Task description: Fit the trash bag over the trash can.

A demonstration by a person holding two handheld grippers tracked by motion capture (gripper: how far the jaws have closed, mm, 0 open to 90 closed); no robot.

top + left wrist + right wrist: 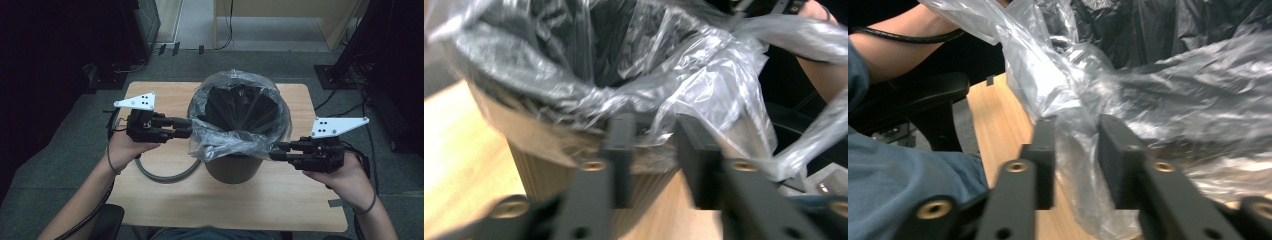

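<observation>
Two claws work one bin: a dark round wastebasket (234, 167) with ribbed sides, lined with a clear crinkled plastic bag (235, 135) whose edge is folded out over the rim and hangs loose down the near side. Bag film is wrinkled, shiny, bunched in a flap at the near left. Inside of the bin looks black and pleated.

Bin stands mid-surface, slightly toward the far edge. Left claw (187, 127) sits level at the bin's left rim, tips right at the bag film. In the left gripper view its jaws stand a little apart, with bag film bunched at the gap just under the rim; whether the pads pinch it, cannot tell, view is blurred. Right claw (274, 151) comes in level from the right at the bin's near right side, tips at the hanging bag edge. In the right gripper view a fold of clear film runs down between its two jaws, which stand a little apart; pads not clearly pressing on it.

Surface (280, 200) is a light wood-look tabletop, small and rectangular. A grey cable loop (160, 175) lies on it left of the bin. Floor is grey carpet (75, 130); dark equipment and cables at both sides, pale wooden furniture legs (335, 30) at the back. Room is dim.
</observation>
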